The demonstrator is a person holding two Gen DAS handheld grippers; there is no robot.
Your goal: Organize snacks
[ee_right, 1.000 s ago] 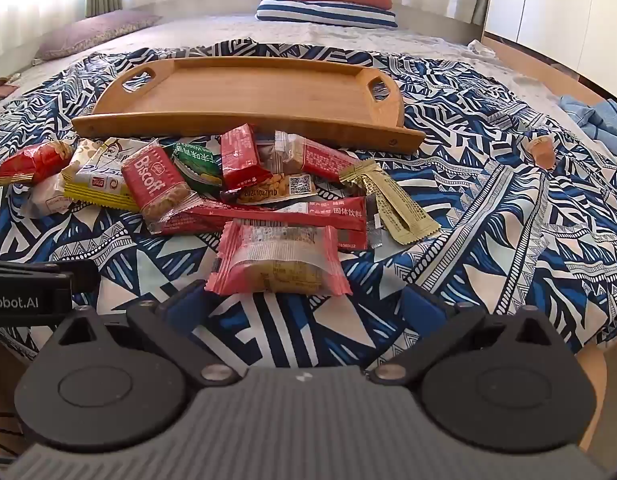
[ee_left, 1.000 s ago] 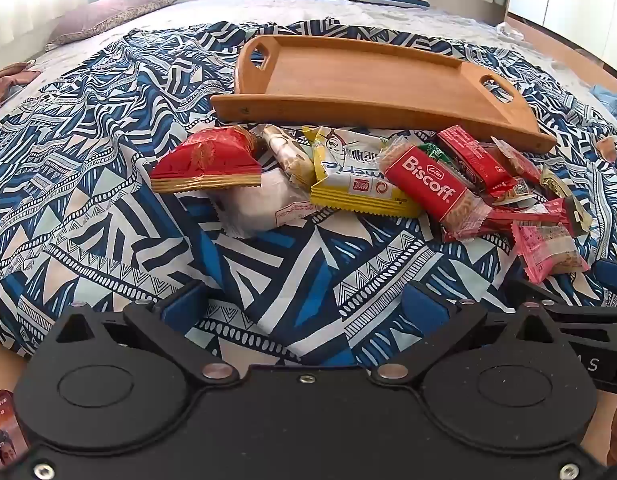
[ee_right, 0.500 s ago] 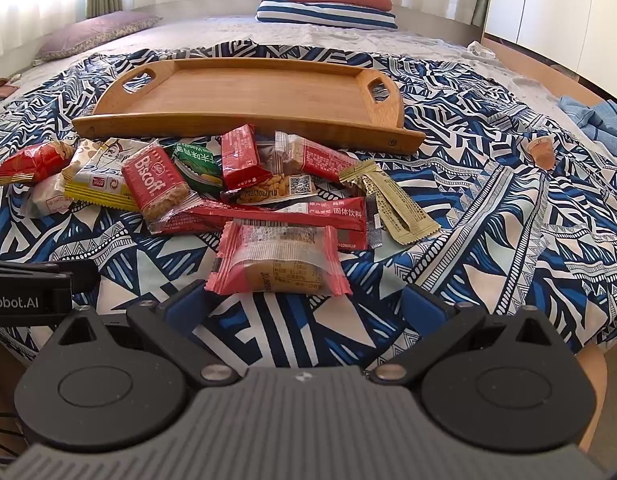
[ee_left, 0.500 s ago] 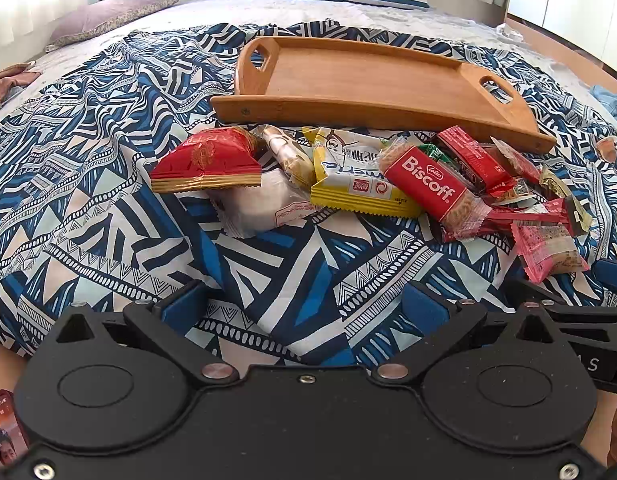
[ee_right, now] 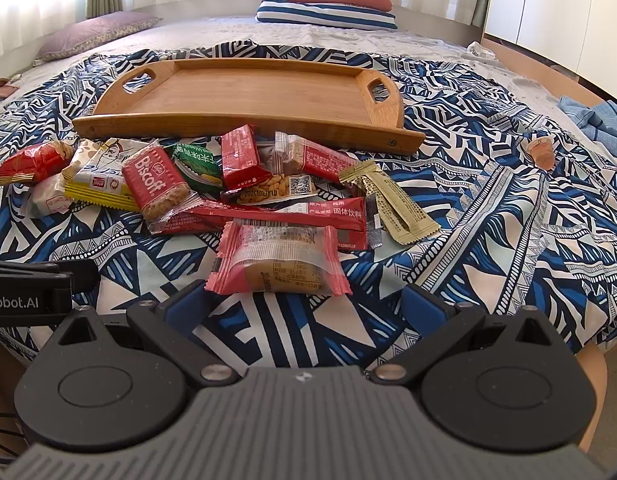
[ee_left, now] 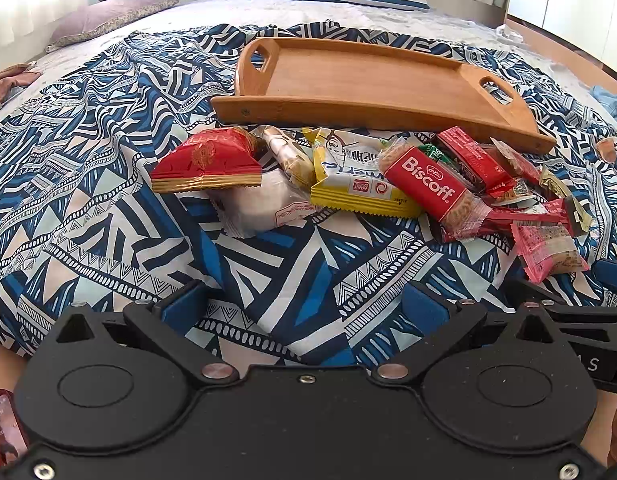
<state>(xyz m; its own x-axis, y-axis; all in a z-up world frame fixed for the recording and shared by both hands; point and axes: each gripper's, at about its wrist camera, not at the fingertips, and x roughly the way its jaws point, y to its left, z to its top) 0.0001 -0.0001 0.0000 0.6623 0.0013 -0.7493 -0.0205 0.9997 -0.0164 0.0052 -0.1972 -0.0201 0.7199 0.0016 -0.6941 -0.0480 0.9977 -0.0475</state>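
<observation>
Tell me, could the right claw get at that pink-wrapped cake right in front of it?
Probably yes. The right claw is open, and the pink-wrapped cake lies flat on the patterned bedspread just ahead, between its fingers' line. Nothing lies on top; only its far edge touches the long red sachet.

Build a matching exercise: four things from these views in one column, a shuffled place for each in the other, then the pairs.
1. wooden tray
2. Biscoff pack
3. pink cake packet
4. red-and-gold packet

A. far left end of the pile
B. just ahead of the right claw
C. beyond the pile, nothing in it
D. overlapping the yellow packet

Pairs: 1-C, 2-D, 3-B, 4-A
</observation>
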